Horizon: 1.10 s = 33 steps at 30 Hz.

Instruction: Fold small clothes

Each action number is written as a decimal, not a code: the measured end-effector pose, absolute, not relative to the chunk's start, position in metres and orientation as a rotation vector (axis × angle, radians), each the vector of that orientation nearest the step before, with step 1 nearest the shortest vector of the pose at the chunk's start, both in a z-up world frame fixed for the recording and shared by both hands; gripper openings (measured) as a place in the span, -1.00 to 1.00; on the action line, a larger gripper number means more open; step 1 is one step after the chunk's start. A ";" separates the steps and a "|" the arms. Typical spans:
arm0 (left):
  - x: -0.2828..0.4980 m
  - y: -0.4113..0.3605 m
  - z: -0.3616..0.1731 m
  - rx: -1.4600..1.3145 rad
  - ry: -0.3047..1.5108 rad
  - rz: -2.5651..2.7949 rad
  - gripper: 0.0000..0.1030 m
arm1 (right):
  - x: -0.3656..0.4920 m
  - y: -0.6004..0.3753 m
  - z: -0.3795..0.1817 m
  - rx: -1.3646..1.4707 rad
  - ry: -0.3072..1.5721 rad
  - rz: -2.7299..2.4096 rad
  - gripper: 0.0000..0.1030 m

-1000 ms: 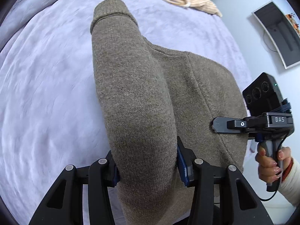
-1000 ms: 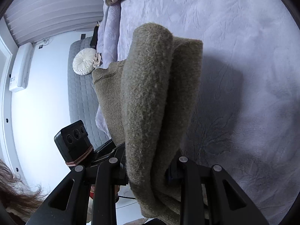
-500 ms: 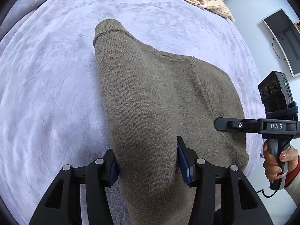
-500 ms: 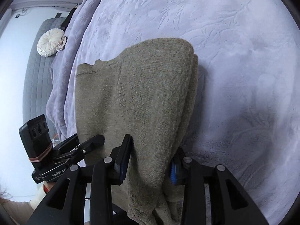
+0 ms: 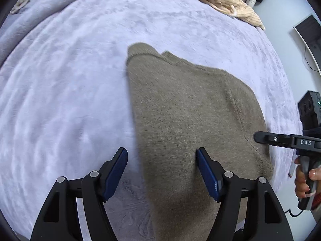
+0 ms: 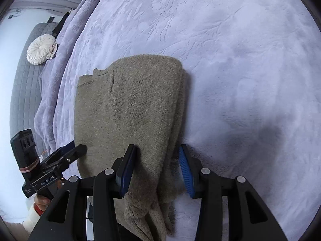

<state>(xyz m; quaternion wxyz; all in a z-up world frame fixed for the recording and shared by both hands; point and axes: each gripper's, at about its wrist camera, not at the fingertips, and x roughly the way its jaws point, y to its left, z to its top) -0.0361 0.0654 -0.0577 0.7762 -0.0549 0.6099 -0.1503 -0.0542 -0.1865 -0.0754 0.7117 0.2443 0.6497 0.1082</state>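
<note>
I have the brown sweater point(image 5: 186, 120) lying folded on the lilac bedspread point(image 5: 70, 100), near the bed's edge closest to me, neckline toward the far side. My left hand-held gripper point(image 5: 161, 172) has just been opening: its left pad stands clear over bare bedspread and the right pad rests against the knit without pinching it, so I count it released, with only the sweater's near edge between the jaws. My right hand-held gripper point(image 6: 156, 168) has also just been opening; the stacked fold edge sits between its pads, the left pad lying against the knit, the right one with a sliver of gap, so it too looks released rather than clamped.

My worry from here is the withdrawal. The knit is fuzzy and thick, and a pad dragging on it as I pull back could snag the top layer and peel the fold open. On the right, the layers already fan out at the near corner point(image 6: 152, 217), so a sideways tug there would spread them further. The sweater also hangs close to the bed's edge, and any backward pull could slide it off. I'd judge lifting clear before moving away the safest course.
</note>
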 end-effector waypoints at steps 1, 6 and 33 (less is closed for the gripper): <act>-0.037 0.068 -0.053 -0.111 1.306 -0.313 0.39 | -0.057 -0.188 -0.068 0.523 1.429 0.222 -0.29; -0.044 0.071 -0.033 -0.110 1.267 -0.345 0.39 | -0.069 -0.183 -0.032 0.417 1.348 0.203 -0.85; -0.061 0.034 -0.091 -0.109 1.379 -0.341 0.57 | -0.089 -0.121 -0.075 0.185 1.391 0.225 -0.94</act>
